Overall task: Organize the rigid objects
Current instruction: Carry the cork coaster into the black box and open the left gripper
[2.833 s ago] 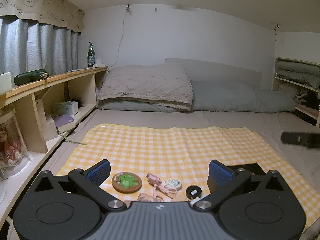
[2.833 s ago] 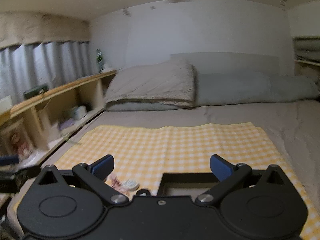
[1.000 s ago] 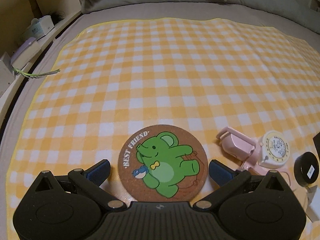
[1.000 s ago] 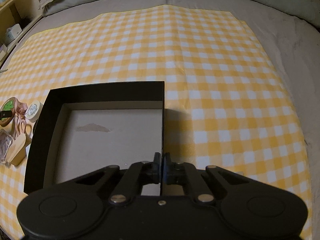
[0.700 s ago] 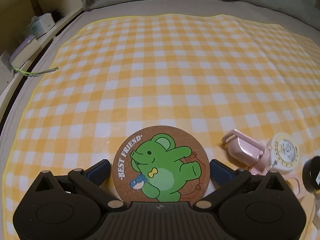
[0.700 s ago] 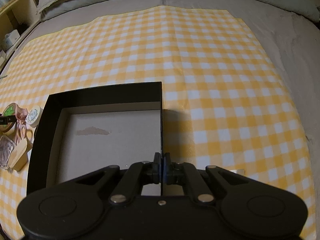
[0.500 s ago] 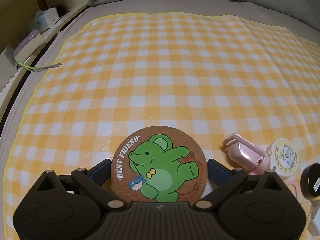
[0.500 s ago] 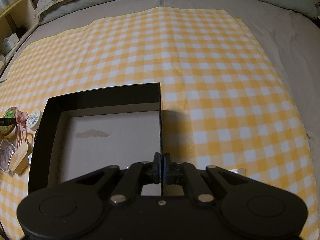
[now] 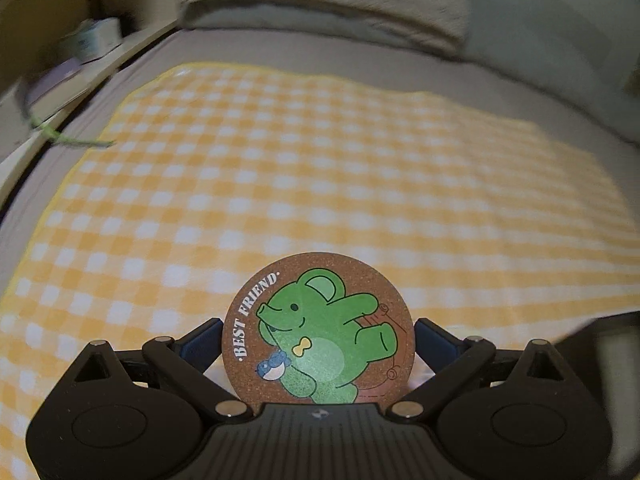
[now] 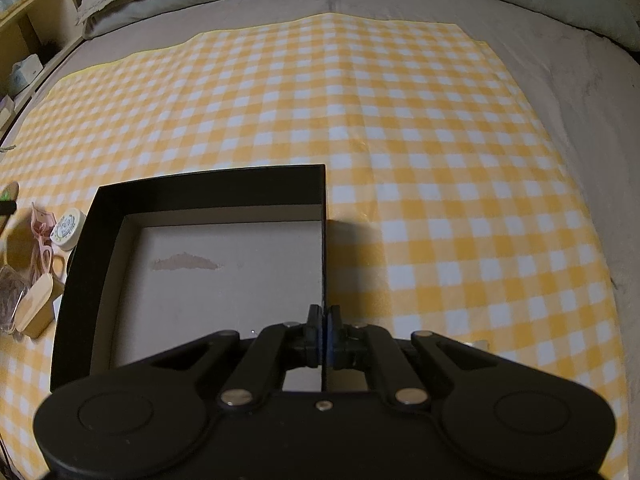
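A round cork coaster (image 9: 320,328) printed with a green bear and "BEST FRIEND" stands tilted up off the yellow checked cloth (image 9: 280,184). My left gripper (image 9: 318,336) is shut on it, a blue pad pressing each side edge. From the right wrist view only a sliver of the coaster (image 10: 9,192) shows at the far left. An open black box (image 10: 208,186) with a pale floor lies on the cloth. My right gripper (image 10: 323,320) is shut on the box's right wall near the front corner.
Left of the box lie a round white tin (image 10: 69,224), a pink clip (image 10: 42,224), a wooden piece (image 10: 36,312) and a clear item (image 10: 8,300). Pillows (image 9: 328,8) lie beyond the cloth. A wooden shelf (image 9: 60,60) runs along the left.
My left gripper closed on the coaster and lifted it off the cloth, and its view swung up towards the pillows. The right gripper and the box kept still.
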`<state>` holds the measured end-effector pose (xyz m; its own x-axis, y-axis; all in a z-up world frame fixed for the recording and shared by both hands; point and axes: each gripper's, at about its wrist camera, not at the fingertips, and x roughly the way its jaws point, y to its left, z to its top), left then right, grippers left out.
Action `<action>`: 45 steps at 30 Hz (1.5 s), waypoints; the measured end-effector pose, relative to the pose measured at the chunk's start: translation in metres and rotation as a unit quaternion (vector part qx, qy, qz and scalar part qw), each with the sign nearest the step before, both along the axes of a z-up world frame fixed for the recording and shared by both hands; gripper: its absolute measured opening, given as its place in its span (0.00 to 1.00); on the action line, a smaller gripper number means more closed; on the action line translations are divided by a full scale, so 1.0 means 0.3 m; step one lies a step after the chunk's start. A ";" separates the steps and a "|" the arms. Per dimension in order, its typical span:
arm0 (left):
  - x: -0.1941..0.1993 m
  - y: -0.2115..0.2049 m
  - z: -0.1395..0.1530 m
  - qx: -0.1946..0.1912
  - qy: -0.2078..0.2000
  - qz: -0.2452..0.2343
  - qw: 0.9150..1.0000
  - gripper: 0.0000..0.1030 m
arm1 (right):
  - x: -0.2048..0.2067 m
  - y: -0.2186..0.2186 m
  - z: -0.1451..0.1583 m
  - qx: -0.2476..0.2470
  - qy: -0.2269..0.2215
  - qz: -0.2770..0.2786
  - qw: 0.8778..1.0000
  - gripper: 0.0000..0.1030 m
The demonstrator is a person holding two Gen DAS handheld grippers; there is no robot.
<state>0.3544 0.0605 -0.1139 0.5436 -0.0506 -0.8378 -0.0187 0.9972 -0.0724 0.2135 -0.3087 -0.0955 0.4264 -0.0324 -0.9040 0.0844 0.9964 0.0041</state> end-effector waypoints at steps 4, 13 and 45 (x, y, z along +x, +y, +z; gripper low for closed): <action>-0.023 -0.122 0.086 -0.043 -0.021 -0.054 0.997 0.96 | -0.002 0.000 0.000 -0.004 0.000 0.006 1.000 0.03; -0.097 -0.432 0.172 -0.120 -0.027 -0.169 0.978 0.96 | -0.010 0.007 0.004 -0.008 0.010 0.030 0.999 0.05; -0.069 -0.978 -0.157 -0.148 0.032 -0.243 0.958 0.96 | -0.134 0.001 0.005 -0.010 0.020 0.075 0.997 0.05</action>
<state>0.3338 -0.2329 -0.1609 0.3434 -0.5261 -0.7780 0.4296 0.8246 -0.3680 0.1733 -0.3084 -0.0941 0.3916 0.0098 -0.9201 -0.0655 0.9977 -0.0172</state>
